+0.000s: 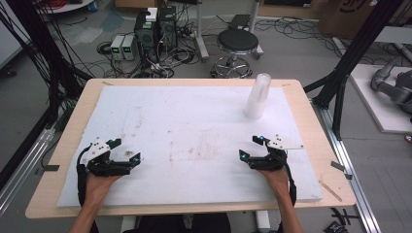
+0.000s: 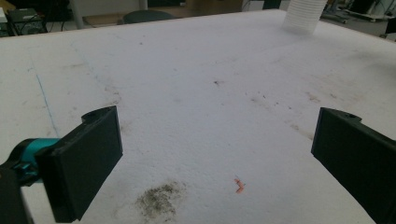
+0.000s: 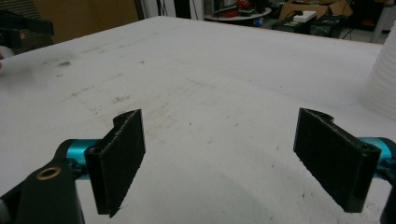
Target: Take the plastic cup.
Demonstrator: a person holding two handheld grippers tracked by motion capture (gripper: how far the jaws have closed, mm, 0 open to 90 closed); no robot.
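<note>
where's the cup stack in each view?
High view: cup stack stands upper right of centre on the white foam sheet.
Left gripper view: top right edge, base only.
Right gripper view: far right edge, cut off.
Shared landmark: the stained foam sheet.

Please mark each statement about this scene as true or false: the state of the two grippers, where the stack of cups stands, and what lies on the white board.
1. The left gripper has its jaws open with nothing between them. True.
2. The right gripper is shut on a cup. False: its jaws are open and empty, above the bare white foam board.
3. The stack of clear cups stands upright near the far right part of the board. True.
4. The stack of cups lies on its side between the two grippers. False: it stands upright, well beyond the right gripper.
5. The board is spotless. False: it has a dark smudge and a small orange scrap.
</note>
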